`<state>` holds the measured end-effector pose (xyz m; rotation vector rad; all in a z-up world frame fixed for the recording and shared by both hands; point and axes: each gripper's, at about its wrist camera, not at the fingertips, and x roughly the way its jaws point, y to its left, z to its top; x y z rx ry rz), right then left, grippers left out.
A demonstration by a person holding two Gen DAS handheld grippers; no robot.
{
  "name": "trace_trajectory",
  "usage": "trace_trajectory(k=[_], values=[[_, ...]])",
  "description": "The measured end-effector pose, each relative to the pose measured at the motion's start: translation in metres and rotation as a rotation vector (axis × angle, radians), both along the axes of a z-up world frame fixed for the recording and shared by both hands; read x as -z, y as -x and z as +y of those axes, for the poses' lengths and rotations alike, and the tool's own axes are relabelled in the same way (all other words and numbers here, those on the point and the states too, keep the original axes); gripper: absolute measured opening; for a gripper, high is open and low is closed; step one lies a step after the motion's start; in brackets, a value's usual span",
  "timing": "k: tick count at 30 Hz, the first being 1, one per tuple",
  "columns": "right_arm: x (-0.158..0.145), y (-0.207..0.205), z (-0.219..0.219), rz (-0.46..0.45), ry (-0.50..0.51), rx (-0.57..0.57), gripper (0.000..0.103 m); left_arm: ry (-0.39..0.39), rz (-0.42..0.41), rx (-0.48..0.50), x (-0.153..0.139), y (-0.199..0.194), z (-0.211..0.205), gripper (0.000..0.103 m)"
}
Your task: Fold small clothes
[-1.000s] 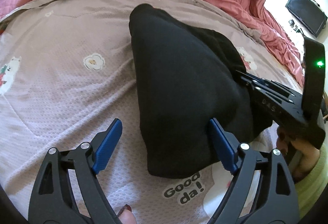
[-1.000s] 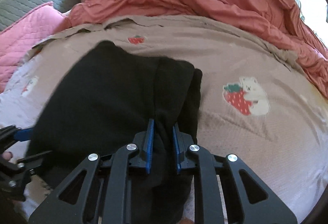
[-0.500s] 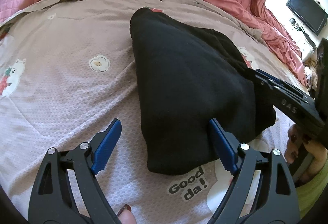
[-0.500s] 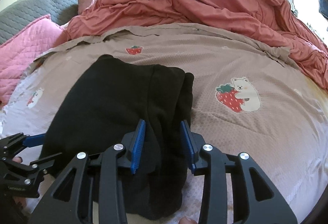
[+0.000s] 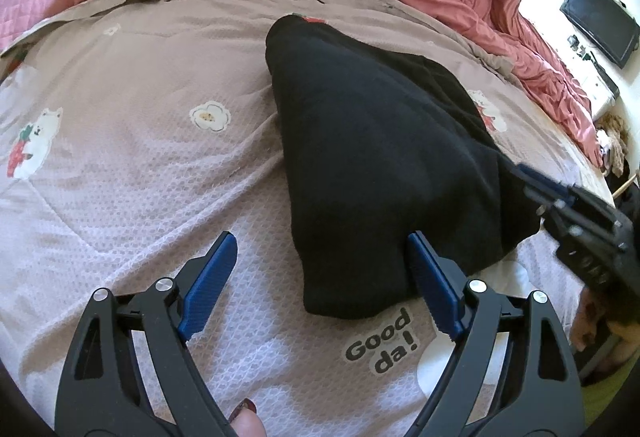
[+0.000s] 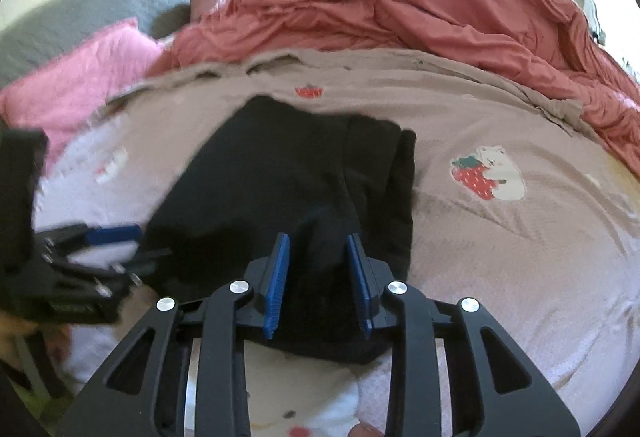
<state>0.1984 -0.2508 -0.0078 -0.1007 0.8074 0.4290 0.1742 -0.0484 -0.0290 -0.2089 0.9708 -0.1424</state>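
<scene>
A folded black garment (image 5: 380,157) lies flat on the printed bedspread (image 5: 140,177). My left gripper (image 5: 320,237) is open wide at its near corner; the right pad (image 5: 432,277) sits beside the cloth edge, the left pad over bare bedspread. In the right wrist view the garment (image 6: 280,177) shows a doubled fold along its right side. My right gripper (image 6: 318,237) hovers over the near edge, its jaws closing with a narrow gap; black cloth shows between them, but the pads do not press on it. From the left wrist view the right gripper (image 5: 532,181) is blurred at the garment's right edge.
A rumpled red duvet (image 6: 400,5) is heaped along the far side of the bed. A pink pillow (image 6: 80,65) and a grey quilted cushion (image 6: 80,5) lie at the far left. A dark screen (image 5: 600,19) hangs on the wall at right. The left gripper (image 6: 120,237) appears at left.
My right gripper let go of the garment's folded edge and drew back toward the near right. The garment stays flat. My left gripper has not moved.
</scene>
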Motion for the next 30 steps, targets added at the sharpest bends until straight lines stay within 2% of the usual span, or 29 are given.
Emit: trace_trajectory(k=[2, 5, 11, 13, 20, 22, 25, 30], values=[[0.011, -0.002, -0.002, 0.028, 0.026, 0.029, 0.027, 0.011, 0.003, -0.001, 0.001, 0.001, 0.002, 0.079], [0.025, -0.005, -0.008, 0.074, -0.001, 0.053, 0.027, 0.011, 0.003, -0.001, 0.001, 0.004, 0.001, 0.079], [0.022, -0.003, -0.005, 0.065, -0.01, 0.059, 0.028, 0.003, -0.005, -0.009, -0.003, 0.009, 0.003, 0.079], [0.021, -0.002, -0.006, 0.064, -0.012, 0.067, 0.034, 0.001, -0.007, -0.018, -0.004, 0.011, 0.005, 0.079], [0.019, 0.001, -0.005, 0.055, -0.001, 0.079, 0.04, -0.003, -0.01, -0.038, -0.008, 0.019, 0.008, 0.079], [0.017, 0.001, -0.005, 0.054, -0.002, 0.084, 0.046, -0.008, -0.014, -0.044, -0.01, 0.021, 0.009, 0.079], [0.012, 0.003, -0.006, 0.03, 0.009, 0.098, 0.055, -0.012, -0.019, -0.059, -0.014, 0.026, 0.012, 0.084], [0.004, 0.007, -0.01, 0.008, -0.001, 0.11, 0.062, -0.014, -0.024, -0.081, -0.018, 0.03, 0.017, 0.087]])
